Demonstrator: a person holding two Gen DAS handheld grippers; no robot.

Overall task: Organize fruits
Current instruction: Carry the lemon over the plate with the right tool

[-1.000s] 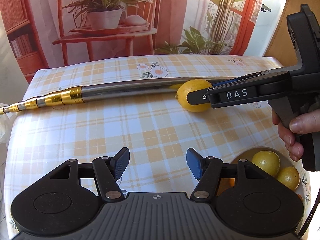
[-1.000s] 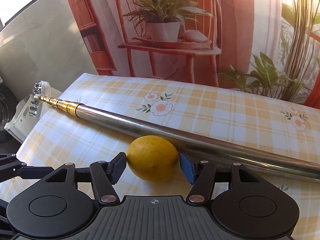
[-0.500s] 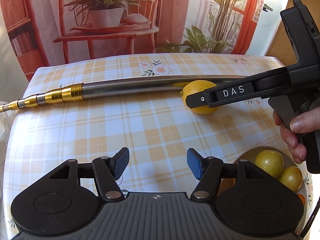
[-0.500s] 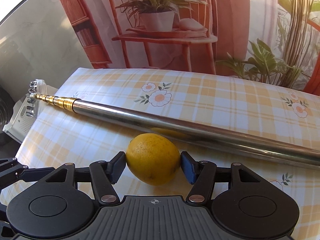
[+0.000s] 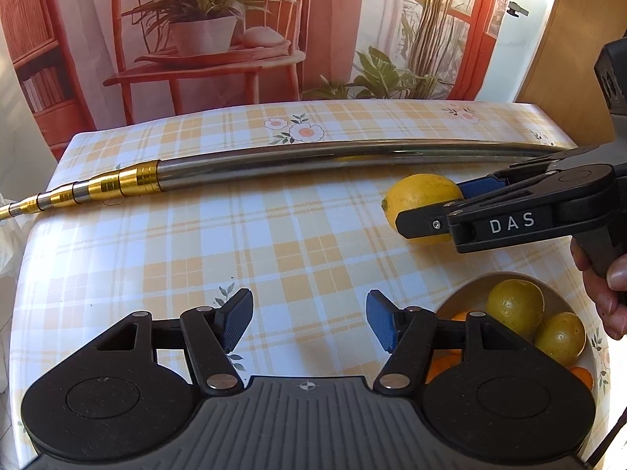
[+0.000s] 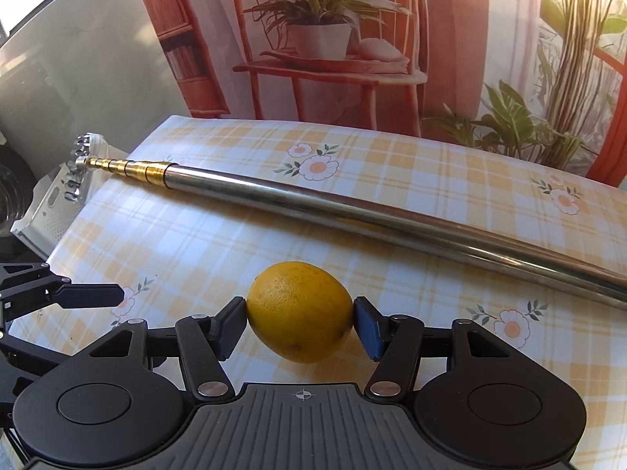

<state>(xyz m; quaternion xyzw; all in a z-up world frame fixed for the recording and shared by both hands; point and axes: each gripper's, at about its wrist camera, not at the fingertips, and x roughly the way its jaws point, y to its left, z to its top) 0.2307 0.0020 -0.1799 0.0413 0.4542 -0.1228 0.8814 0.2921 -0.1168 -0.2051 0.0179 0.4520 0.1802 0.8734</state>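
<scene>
Ribbed grey plastic and matte black arms make the body of your right gripper point(image 6: 300, 325), and its two blue textured pads press on both sides of the lemon point(image 6: 299, 311), so it is gripping this fruit. You see an oval lemon with dimpled, deep yellow skin and some small dark spots; whether it is touching the checked yellow tablecloth point(image 6: 203, 250) under it, the right wrist view does not tell. Beyond the lemon lies a smooth steel telescopic pole point(image 6: 313, 203) with gold rings at its thin end, apart from the fruit.

Only your left wrist view shows the pale bowl point(image 5: 468, 295), just right of your left gripper point(image 5: 309, 323), with two greenish-yellow lemons point(image 5: 515, 305) and some orange fruits point(image 5: 443, 364) inside. Your left gripper holds nothing and its pads stand wide apart. Further ahead and to the right, the same view shows your right hand point(image 5: 605, 293) on the handle.
</scene>
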